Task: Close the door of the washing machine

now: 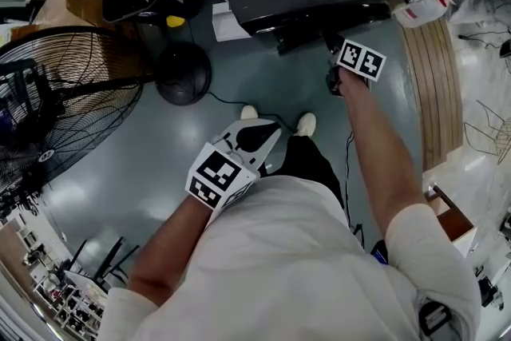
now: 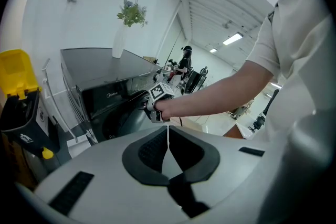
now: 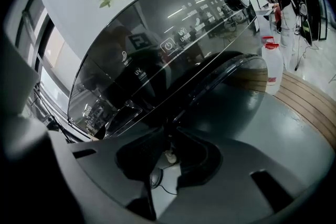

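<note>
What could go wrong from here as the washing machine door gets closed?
1. The right claw has its tips right at the dark edge of the door. As the door swings shut, they could get pinched against the washing machine, or slip off the rim.
2. A cable trails close to the person's shoes. A step forward might snag it.

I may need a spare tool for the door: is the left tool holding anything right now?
No, the left tool has its jaws closed together with nothing between them.
</note>
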{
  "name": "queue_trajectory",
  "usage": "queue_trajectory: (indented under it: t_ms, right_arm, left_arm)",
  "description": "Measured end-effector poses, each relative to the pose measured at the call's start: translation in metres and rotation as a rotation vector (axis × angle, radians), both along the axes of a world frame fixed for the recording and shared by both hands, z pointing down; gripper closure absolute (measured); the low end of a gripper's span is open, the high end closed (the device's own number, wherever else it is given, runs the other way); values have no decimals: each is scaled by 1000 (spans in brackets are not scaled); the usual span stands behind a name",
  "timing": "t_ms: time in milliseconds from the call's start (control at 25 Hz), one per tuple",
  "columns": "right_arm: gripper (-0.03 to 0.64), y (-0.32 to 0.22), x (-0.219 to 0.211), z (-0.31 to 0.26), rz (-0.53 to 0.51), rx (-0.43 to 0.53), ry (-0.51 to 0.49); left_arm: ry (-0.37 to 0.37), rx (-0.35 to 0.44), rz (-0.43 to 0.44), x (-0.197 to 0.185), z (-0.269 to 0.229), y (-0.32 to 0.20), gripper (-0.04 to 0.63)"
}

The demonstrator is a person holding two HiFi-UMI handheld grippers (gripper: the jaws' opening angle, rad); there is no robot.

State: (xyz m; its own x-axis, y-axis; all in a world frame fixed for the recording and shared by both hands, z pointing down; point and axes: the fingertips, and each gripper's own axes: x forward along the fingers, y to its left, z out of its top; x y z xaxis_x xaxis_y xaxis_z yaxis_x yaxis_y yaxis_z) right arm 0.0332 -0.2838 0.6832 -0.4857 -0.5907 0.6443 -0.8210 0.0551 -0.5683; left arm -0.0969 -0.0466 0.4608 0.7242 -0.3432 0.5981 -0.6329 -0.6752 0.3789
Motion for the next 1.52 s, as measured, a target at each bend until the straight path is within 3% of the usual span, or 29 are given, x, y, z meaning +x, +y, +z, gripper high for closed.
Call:
queue_trajectory:
  t_ms: [400,1000,1280,1520]
  right_arm:
    - [538,-7,-3,-1,49,-7,-41]
    - [535,-8,-3,-1,24,-2,-24]
    - [534,-7,-5,-1,-43,3,28]
    - [534,-5,-5,-10,-163,45,111]
  left_arm:
    - [-1,-9,9,3,2,-9,574]
    - [-3,-6,32,9,3,-12,574]
    - [-5,8,38,14,1,-14,574]
    - [-1,30,49,28,-2,-17,573]
